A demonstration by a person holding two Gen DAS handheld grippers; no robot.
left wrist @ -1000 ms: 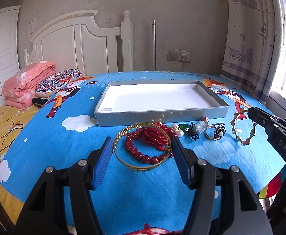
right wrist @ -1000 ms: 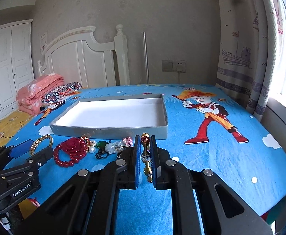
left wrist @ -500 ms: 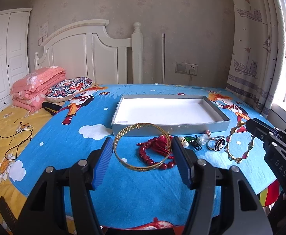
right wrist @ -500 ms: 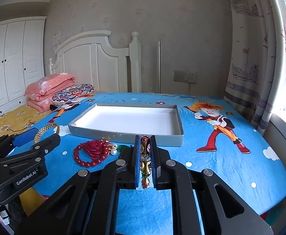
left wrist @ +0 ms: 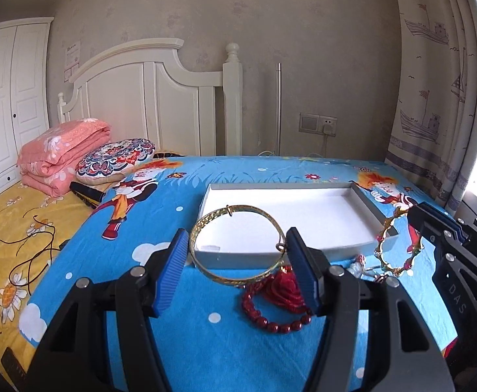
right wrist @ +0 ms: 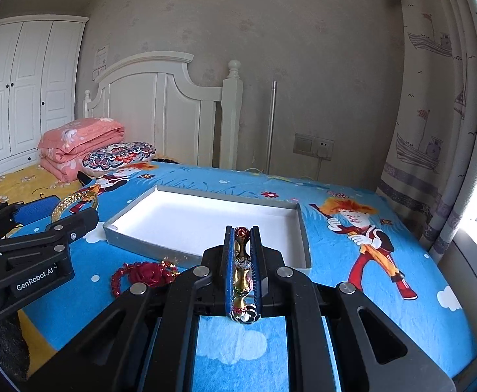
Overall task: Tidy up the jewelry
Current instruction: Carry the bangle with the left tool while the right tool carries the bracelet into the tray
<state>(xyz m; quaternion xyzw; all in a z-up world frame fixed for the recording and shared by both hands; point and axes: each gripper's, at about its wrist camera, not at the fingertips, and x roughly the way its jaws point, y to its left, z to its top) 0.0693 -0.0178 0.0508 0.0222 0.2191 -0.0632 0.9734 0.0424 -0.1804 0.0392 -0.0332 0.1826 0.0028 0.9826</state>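
Shallow grey cardboard tray with white lining point(left wrist: 365, 215) on blue cartoon bedsheet point(left wrist: 160, 215), nothing inside. Left gripper point(left wrist: 235, 269) wide, spanning thin gold bangle point(left wrist: 205, 225) above tray's front. Right gripper point(right wrist: 243, 274) clamps beaded gold-and-red bracelet point(right wrist: 242, 274), edge-on here; left view shows its ring. Red bead bracelet with rose point(left wrist: 284, 297) on sheet.

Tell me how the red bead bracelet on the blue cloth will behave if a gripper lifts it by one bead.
The bead bracelet would probably sag: it lies in an uneven loop. The red rose on it may pull that side down. Its glossy round beads might slip.

small trinkets point(left wrist: 362, 266) behind left gripper point(left wrist: 236, 272), indistinct
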